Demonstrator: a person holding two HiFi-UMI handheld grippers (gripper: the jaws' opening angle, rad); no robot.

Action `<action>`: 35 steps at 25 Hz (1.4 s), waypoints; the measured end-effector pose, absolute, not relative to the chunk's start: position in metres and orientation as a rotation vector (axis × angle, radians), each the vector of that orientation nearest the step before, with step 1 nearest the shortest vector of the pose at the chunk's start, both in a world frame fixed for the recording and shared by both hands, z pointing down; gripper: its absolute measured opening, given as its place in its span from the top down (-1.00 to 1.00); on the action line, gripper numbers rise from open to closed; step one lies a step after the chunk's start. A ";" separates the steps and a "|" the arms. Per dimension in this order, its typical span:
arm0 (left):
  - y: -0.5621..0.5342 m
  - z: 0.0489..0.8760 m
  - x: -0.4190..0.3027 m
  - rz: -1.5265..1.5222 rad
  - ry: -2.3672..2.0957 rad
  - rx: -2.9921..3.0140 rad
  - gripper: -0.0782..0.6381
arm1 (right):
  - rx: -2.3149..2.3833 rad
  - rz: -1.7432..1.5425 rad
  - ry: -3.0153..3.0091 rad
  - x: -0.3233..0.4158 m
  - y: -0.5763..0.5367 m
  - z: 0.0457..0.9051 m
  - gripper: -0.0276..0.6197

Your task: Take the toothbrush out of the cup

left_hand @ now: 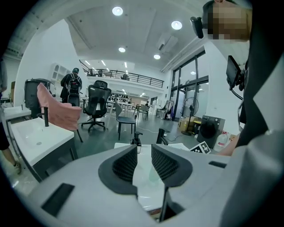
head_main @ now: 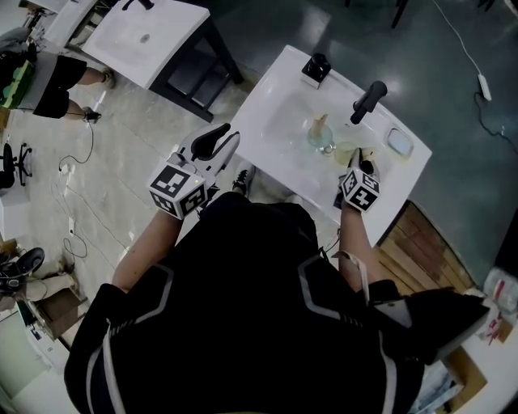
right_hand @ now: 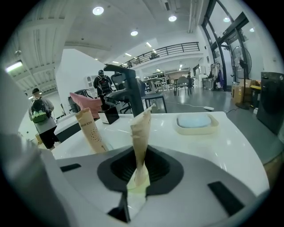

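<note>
Standing upright, the wrapped toothbrush (right_hand: 141,131) is clamped in the right gripper (right_hand: 139,167).

room: open hall, white walls | ceiling: round downlights (left_hand: 117,10) | mezzanine railing (left_hand: 133,79) at back | tall windows (left_hand: 191,84) on right | black office chair (left_hand: 98,101) | floor (head_main: 324,24): dark grey, glossy

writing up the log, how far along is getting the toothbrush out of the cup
Done: right gripper is shut on the paper-wrapped toothbrush. In hand: that grip, toothbrush apparently standing in the yellowish cup. Left: lifting it clear. The left gripper is open, empty.
</note>
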State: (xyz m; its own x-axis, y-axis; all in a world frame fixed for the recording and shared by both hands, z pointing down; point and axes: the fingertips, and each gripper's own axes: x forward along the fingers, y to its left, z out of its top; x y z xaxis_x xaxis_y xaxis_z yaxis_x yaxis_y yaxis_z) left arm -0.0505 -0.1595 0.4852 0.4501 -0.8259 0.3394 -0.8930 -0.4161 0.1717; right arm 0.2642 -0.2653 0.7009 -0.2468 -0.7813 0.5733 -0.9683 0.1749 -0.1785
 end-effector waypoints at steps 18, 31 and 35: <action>-0.173 0.475 -0.042 0.270 -1.357 2.481 0.51 | 1.770 0.746 -2.170 0.266 -0.256 0.658 0.81; -0.204 0.466 -0.017 0.215 -1.118 2.623 0.51 | 1.898 0.697 -2.205 0.275 -0.242 0.571 0.81; -0.211 0.466 -0.011 0.210 -1.047 2.644 0.51 | 1.932 0.670 -2.220 0.273 -0.234 0.538 0.81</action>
State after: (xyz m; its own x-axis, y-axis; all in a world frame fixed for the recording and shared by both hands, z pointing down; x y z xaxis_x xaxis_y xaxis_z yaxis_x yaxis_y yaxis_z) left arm -0.0113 -0.2113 0.4664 0.7252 -0.6458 0.2389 -0.6879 -0.6942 0.2118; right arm 0.2730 -0.2342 0.5382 -0.1759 -0.9107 0.3736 -0.9653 0.0852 -0.2469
